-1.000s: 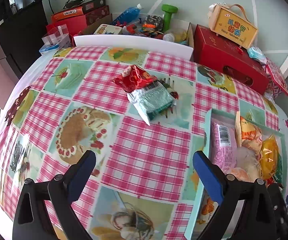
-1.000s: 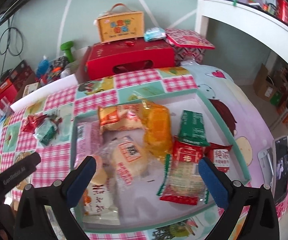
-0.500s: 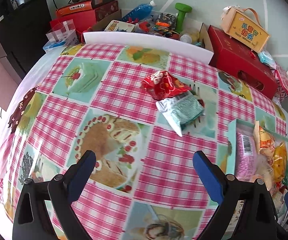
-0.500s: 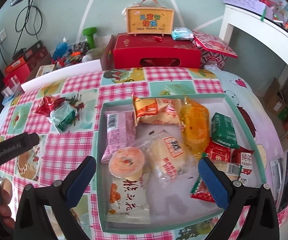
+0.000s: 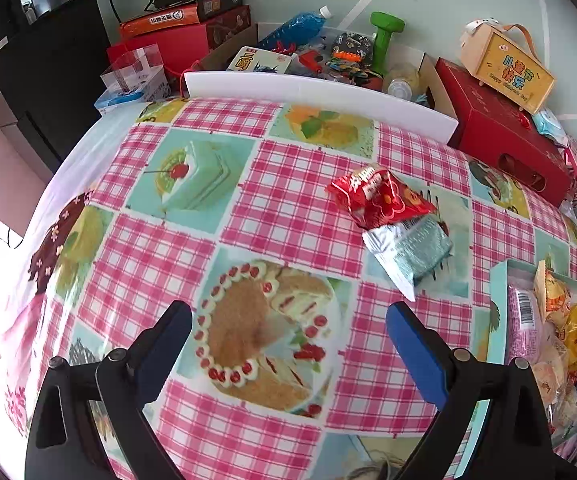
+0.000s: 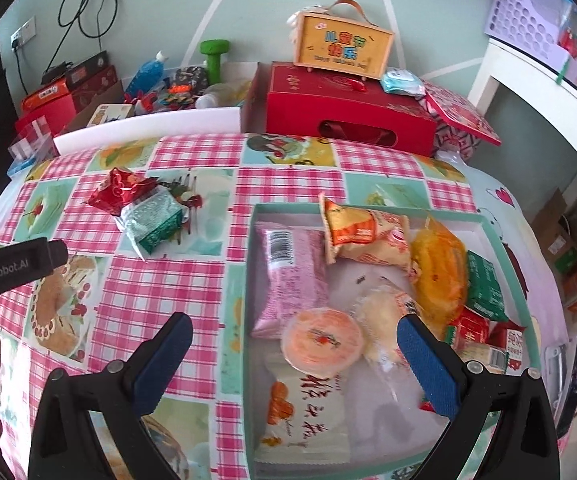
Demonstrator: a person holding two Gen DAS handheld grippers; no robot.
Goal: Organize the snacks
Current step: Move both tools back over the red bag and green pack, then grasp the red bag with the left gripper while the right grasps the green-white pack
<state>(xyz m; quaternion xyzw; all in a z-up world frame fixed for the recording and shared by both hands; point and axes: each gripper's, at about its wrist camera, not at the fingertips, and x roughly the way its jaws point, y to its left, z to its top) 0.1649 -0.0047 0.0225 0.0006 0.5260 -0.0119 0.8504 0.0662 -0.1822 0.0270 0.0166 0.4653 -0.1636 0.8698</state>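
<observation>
A red snack packet (image 5: 376,196) and a green-and-silver snack packet (image 5: 412,250) lie touching on the checked tablecloth, outside the tray; both also show in the right wrist view, red packet (image 6: 122,192) and green packet (image 6: 154,222). A teal tray (image 6: 248,280) at the right holds several snacks, among them a pink packet (image 6: 292,276) and a round orange cup (image 6: 322,340). My left gripper (image 5: 288,328) is open and empty over the cloth, short of the two loose packets. My right gripper (image 6: 292,340) is open and empty above the tray's near left part.
A red gift box (image 6: 344,120) with a yellow handled box (image 6: 344,48) on it stands behind the table. A white board (image 5: 316,94) lines the far edge, with clutter and a green dumbbell (image 5: 384,36) behind. The left gripper body (image 6: 12,266) shows at left.
The left gripper has drawn back and to the left, so the two loose packets sit farther right. The right gripper has shifted left, towards the tray's left side. Both stay open.
</observation>
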